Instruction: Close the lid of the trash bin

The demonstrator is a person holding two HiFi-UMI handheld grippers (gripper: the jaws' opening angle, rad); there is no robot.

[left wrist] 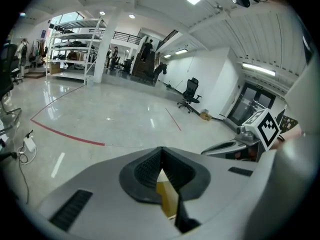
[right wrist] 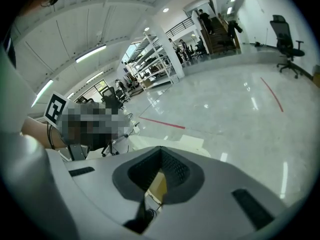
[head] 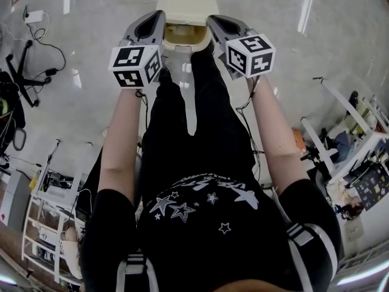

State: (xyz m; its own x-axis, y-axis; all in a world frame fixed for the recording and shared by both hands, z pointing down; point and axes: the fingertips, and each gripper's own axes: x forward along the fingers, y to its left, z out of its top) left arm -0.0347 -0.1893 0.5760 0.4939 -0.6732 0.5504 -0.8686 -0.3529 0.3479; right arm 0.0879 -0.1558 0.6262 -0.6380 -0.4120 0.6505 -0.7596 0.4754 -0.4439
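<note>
The cream trash bin (head: 187, 8) stands on the floor just past my feet, top centre of the head view. Its mouth (head: 185, 35) shows open with a yellowish inside, and the lid seems tipped back beyond it. My left gripper (head: 148, 28) is against the bin's left side and my right gripper (head: 226, 28) against its right side, both at rim height. In the left gripper view the left gripper's (left wrist: 161, 149) jaws meet at the tips, shut on nothing; a yellowish bit of bin (left wrist: 167, 196) shows behind them. The right gripper (right wrist: 161, 148) looks the same, shut and empty.
A black office chair (head: 18, 66) and a power strip with cables (head: 33, 17) lie on the floor at left. White wire racks (head: 48, 224) stand at lower left, white frames and clutter (head: 346, 132) at right. Polished grey floor spreads beyond the bin.
</note>
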